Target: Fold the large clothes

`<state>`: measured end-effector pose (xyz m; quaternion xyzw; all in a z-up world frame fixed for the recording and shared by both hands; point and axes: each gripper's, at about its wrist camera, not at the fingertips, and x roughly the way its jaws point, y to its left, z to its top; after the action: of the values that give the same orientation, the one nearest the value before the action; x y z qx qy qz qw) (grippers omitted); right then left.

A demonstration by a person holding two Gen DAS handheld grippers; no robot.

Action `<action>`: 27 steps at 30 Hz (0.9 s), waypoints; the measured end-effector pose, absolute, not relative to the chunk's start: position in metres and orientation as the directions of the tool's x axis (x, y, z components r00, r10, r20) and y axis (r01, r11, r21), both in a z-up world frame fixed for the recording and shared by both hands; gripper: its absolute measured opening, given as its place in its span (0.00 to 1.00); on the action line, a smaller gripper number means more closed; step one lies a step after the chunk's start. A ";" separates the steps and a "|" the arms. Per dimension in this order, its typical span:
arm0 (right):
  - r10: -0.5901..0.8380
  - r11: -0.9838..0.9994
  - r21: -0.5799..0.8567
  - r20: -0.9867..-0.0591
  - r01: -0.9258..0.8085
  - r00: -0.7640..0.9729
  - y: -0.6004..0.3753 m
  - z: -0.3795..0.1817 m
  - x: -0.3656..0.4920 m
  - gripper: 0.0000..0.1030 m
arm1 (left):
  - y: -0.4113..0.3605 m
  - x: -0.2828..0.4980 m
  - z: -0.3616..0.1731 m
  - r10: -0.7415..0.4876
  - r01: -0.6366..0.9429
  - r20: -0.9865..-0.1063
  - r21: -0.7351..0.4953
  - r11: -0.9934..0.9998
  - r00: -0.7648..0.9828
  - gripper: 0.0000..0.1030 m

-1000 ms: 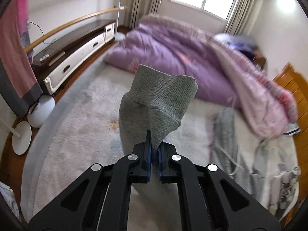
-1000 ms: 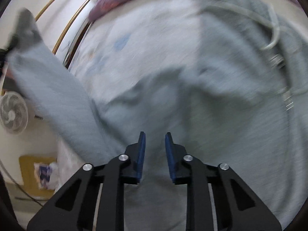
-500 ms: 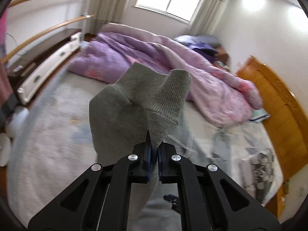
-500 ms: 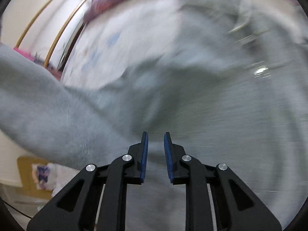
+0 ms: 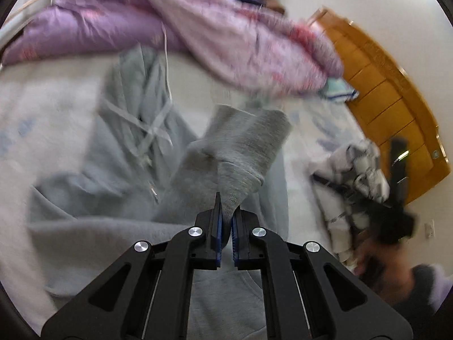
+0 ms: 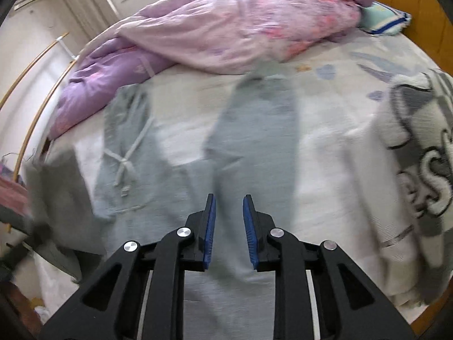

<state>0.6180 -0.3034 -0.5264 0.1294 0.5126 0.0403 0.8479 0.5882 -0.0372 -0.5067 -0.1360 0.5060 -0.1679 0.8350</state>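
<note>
While spread flat, grey hoodie (image 6: 175, 187), ribbed cuff (image 5: 249, 141) raised

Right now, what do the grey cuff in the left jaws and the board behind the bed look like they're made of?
Grey cuff: ribbed knit, likely cotton blend, matte, fine vertical ribs. Headboard: wood or veneer, orange-brown, panelled, slightly glossy.

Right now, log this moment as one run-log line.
step: folding grey hoodie | left gripper: shut on sleeve cuff | right gripper: jaws opening, nothing between | surface: bed

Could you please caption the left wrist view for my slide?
Left gripper pinches the grey hoodie's ribbed cuff above the bed.
</note>
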 end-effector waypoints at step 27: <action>0.234 0.956 0.285 -0.883 0.070 0.406 -0.363 -0.568 0.655 0.44 | -0.070 0.621 -0.606 -0.361 -0.097 -0.895 -0.397 0.913 0.261 0.70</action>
<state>0.6549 -0.3626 -0.5676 0.1400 0.5425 0.0495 0.8268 0.6211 -0.0699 -0.6063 -0.1904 0.6017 -0.0855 0.7710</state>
